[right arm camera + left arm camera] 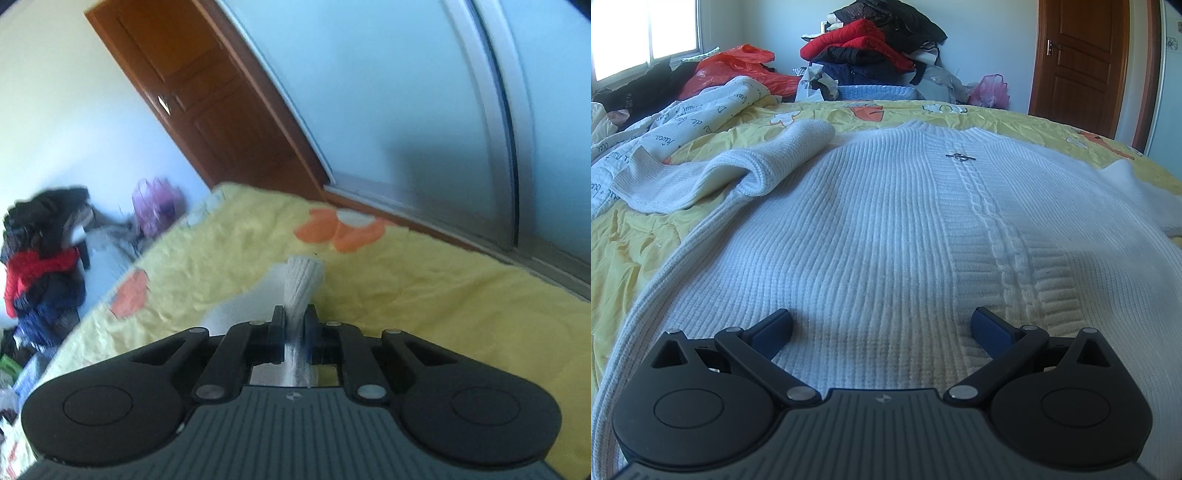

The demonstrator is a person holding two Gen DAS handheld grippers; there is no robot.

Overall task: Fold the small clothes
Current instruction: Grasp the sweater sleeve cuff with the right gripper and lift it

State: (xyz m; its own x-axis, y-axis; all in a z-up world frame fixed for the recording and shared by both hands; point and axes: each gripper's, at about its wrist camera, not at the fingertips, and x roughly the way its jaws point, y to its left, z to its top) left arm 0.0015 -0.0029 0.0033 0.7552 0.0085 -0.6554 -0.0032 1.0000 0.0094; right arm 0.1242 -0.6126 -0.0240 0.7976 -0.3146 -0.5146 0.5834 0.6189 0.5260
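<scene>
Yellow bedspread carries white knit sweater, spread flat. Left gripper released above near hem; right gripper clenched on sleeve cuff. Soft, floppy, light: hold ribbed edges.

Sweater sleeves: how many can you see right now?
2. Left sleeve lies folded on the bedspread; right sleeve cuff is clamped in the right gripper.

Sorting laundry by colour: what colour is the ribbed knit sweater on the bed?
White ribbed knit sweater; left wrist view shows it best.
</scene>
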